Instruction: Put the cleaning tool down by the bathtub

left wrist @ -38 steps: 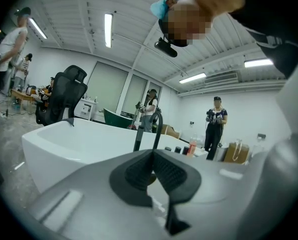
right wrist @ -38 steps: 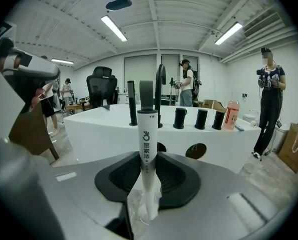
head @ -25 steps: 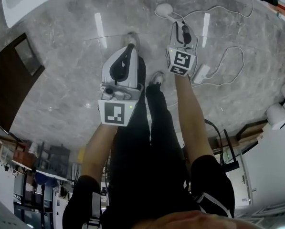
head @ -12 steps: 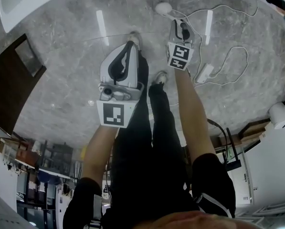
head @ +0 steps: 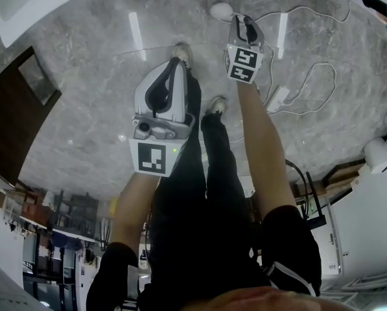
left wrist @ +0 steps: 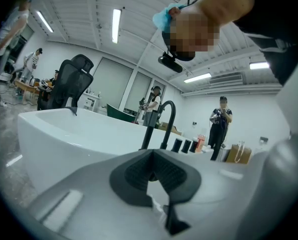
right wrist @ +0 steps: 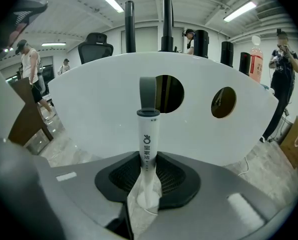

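Cleaning tool (right wrist: 149,149): white tube handle w/ printed logo and a grey loop (right wrist: 148,91) at the far end. It stands btwn the pads of the right gripper (head: 244,23), pointing to 12 o'clock in the right gripper view. The pads are clamped on the handle's lower part from both sides. The tool sits in front of the outer wall of the bathtub (right wrist: 79,114), near it but not touching as far as visible; can't tell whether any part meets the floor. Tub wall: white, two round holes (right wrist: 168,93) at 12–1 o'clock of the loop, black posts (right wrist: 167,19) on the rim, a bottle (right wrist: 255,59) at 2 o'clock. Left gripper (left wrist: 149,171): jaw tips together, nothing btwn them, held at 9 o'clock of the right one in the head view, nearer the person. Floor (head: 83,109): grey marble. On it a round white item (head: 221,10) just past the right gripper at 11 o'clock, a white cable (head: 316,76) and a power strip (head: 277,99) at 4 o'clock of that gripper. Brown cabinet (head: 15,109) at 9 o'clock of the head view. Person's shoes (head: 214,103) lie btwn the two grippers.
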Demonstrator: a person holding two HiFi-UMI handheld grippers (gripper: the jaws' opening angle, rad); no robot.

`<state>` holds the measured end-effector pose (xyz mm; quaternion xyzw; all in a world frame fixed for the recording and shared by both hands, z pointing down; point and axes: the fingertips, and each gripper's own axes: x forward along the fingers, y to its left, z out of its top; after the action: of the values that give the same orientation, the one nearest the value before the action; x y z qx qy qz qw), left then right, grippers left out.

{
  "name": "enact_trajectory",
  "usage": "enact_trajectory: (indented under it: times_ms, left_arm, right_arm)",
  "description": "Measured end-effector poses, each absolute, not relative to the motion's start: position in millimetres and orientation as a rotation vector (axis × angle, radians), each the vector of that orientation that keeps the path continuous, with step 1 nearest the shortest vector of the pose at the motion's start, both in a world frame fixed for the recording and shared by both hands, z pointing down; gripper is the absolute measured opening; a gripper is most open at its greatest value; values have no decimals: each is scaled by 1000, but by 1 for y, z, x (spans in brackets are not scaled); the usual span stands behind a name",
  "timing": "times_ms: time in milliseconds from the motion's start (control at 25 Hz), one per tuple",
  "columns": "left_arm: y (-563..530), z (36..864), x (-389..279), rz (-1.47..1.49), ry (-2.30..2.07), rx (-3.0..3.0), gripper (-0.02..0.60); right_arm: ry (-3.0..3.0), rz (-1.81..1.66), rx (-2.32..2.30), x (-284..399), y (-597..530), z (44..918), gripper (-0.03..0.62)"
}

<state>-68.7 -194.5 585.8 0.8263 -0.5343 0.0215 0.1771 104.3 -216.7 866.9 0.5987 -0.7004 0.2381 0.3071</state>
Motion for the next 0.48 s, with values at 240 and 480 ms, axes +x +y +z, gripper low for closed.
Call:
enact_trajectory:
  times_ms: [240, 480]
  left_arm:
    - [-200, 586, -73, 81, -1514, 2332, 8]
    - [-212, 586, -78, 82, -1507, 2335, 8]
  right_arm:
    - [-1837, 645, 1608, 108, -236, 870, 97]
    - [-1832, 647, 1608, 107, -252, 874, 97]
